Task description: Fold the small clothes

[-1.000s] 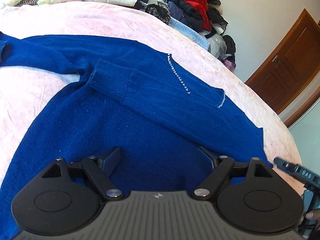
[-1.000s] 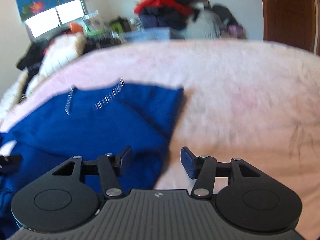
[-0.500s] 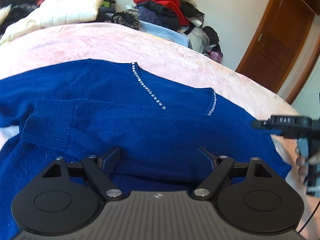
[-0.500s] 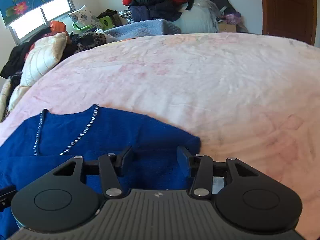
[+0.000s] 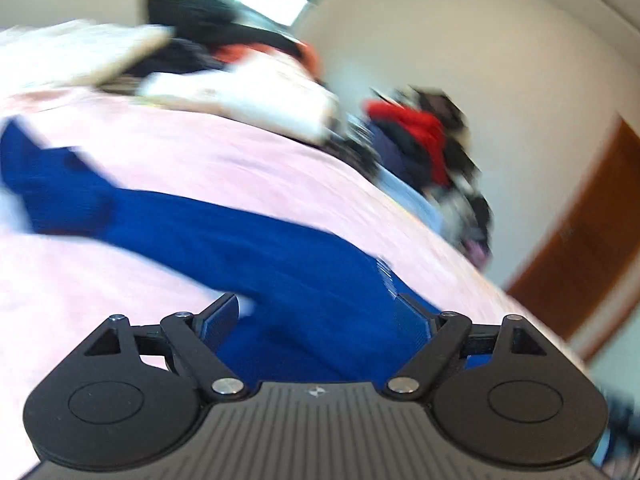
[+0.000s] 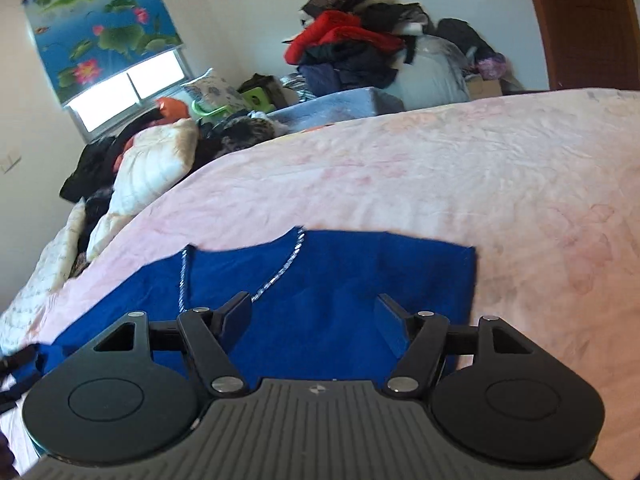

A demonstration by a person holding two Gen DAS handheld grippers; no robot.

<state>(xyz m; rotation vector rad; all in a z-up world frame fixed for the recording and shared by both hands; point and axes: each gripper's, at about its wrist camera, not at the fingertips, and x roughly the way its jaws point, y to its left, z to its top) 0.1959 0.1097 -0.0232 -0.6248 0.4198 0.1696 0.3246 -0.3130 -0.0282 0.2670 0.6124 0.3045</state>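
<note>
Blue sweater (image 6: 320, 280) on pink bedspread (image 6: 480, 184) (clothes heaped behind); left jaws released, right opening.

Both views are bright, lit by daylight. In the right wrist view the light enters through the window (image 6: 132, 88) below the blind (image 6: 100, 28); the pane is overexposed to plain white. This view is mostly sharp, with slight softness on the bed (image 6: 460, 184). The left wrist view is heavily motion-blurred: the sweater (image 5: 280, 256), the clothes pile (image 5: 420, 148) and the door (image 5: 592, 240) are smeared. Fisheye distortion curves straight lines near the edges, and the corners darken. Shadows are soft and faint.
</note>
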